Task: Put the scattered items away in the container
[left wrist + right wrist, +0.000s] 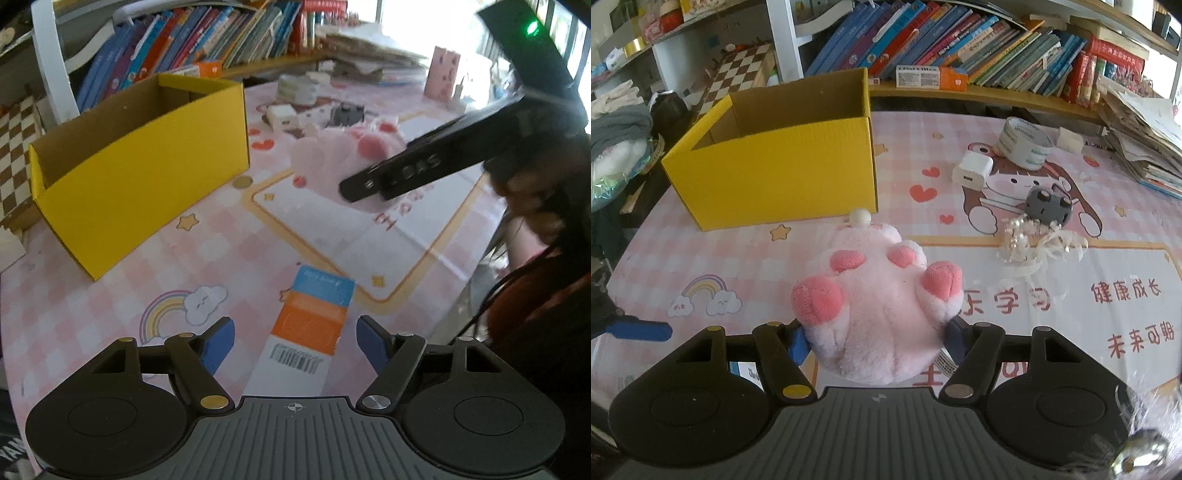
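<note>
**Two grabs under way, box waiting empty**

We are working both hands at once over the pink mat [849, 184]. Our right gripper [875, 338] is clenching the plush paw [879, 306], its blue pads pressing into the fur on either side, low on the toy. Our left gripper [295, 339] is standing released, jaws spread to either side of the carton [314, 321], which is lying flat on the mat between the pads without either pad touching it. No earlier view is given, so we are saying nothing of how they got there.

The yellow box [768, 173] is sitting open near the far left of the mat, and no item shows in the part of its inside that we can see. A charger [971, 170], a tape roll [1027, 144], a grey gadget [1047, 203] and a clear tangle of beads [1030, 243] are still lying scattered to the right.

Risks from here, as we are judging them:
- The plush is soft, and we are pinching it near its edge; it may sag or slip out while being carried to the box.
- The carton is slim and flat; closing too high may skid over it or tip it aside.
- Our two grippers are sharing a tight space, and both paths are leading toward the same box, so they may collide.
- The small bead [860, 216] beside the box may get knocked and roll off.
</note>
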The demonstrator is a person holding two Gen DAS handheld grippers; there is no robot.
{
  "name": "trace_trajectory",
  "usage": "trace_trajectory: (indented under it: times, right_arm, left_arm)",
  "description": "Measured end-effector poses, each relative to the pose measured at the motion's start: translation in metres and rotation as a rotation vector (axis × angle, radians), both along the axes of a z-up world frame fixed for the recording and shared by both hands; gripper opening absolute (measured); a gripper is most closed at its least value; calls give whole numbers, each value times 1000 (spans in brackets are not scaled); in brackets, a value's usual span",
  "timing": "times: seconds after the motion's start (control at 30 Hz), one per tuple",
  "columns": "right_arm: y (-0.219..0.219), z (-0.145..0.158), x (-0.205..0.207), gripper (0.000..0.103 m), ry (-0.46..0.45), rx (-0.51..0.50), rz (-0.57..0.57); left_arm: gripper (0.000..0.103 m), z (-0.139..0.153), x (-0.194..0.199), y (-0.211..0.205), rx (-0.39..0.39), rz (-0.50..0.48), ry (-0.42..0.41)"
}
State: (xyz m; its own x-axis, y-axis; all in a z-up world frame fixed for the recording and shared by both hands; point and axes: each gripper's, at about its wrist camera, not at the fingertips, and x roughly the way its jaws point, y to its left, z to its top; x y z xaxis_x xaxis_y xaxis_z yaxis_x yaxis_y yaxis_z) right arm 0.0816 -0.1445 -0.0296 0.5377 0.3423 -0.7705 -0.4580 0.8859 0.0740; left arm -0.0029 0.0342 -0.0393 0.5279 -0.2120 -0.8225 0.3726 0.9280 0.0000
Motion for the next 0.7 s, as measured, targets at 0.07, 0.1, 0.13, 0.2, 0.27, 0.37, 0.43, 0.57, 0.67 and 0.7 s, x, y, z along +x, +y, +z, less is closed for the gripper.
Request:
trace_trajectory:
  times: [0.07, 0.1, 0.13, 0.2, 0.27, 0.37, 0.43, 0.57, 0.67, 0.7]
  right_arm:
    - [-1, -1, -1, 66, 4, -4, -3]
    - [-2, -1, -1, 66, 7, -5, -4]
    - [-3, -2, -2, 66, 8, -6, -6]
    - [-4, -2, -2, 66, 11, -8, -7]
    - [-5, -2, -3, 66, 12, -9, -9]
    - [-4, -2, -3, 66, 11, -7, -13]
    - [-3, -3, -3, 66, 11, -7, -9]
    - [-2, -3, -4, 66, 11, -8, 5]
    - [0, -1, -5, 66, 5, -11, 16]
    - [1, 0, -6, 66, 3, -12, 21]
  left_arm:
    - [74, -6, 2, 0, 26, 5, 11]
    - [74, -8, 2, 1, 26, 8, 17]
    - [72, -10, 3, 1, 20, 10, 23]
    - [63, -12, 4, 2, -2, 11, 29]
    - [50, -14, 5, 2, -32, 16, 35]
    - [48, -15, 5, 3, -39, 36, 21]
    - [45, -15, 7, 4, -49, 40, 15]
    - [41, -16, 9, 6, -68, 66, 4]
    - [40, -14, 12, 12, -87, 120, -9]
    - [40, -13, 11, 16, -102, 140, -15]
